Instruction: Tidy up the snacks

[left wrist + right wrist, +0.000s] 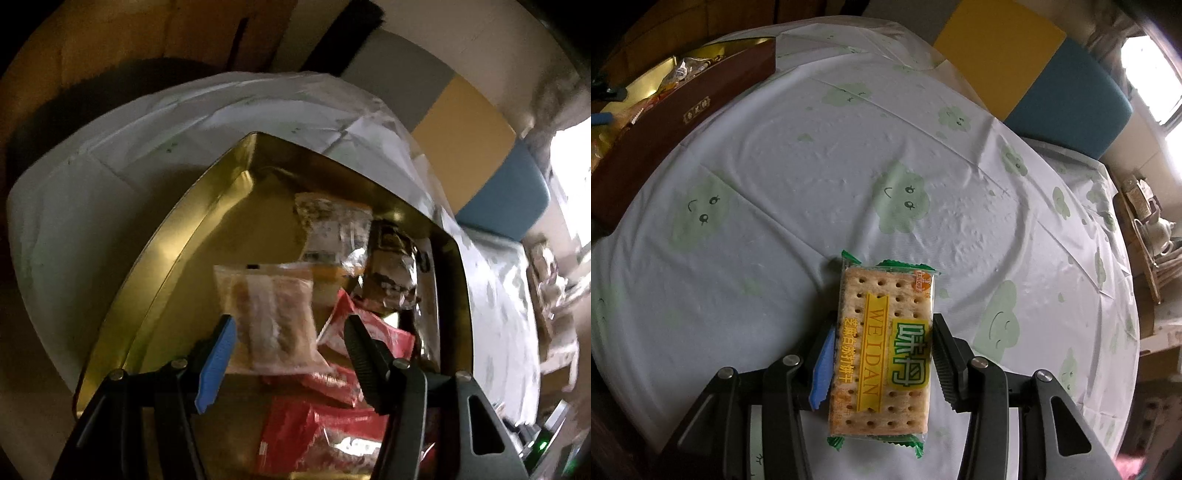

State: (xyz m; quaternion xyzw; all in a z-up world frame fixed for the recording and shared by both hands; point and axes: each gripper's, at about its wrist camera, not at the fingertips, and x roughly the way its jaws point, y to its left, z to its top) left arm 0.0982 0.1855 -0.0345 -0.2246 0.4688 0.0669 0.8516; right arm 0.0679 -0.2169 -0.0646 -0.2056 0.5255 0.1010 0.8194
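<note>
An open box with a gold lining holds several snack packets: red ones, a dark foil one and a clear one. My left gripper hovers over the box, open. A clear packet of pale biscuits lies between its fingers; the right finger stands apart from it. In the right wrist view, my right gripper is shut on a green and yellow cracker packet over the tablecloth. The same box, brown outside, sits at the far left.
A round table wears a white cloth with green cloud faces. Behind it stands a chair with a yellow and blue back. A shelf with a teapot and dishes is off the table's right edge.
</note>
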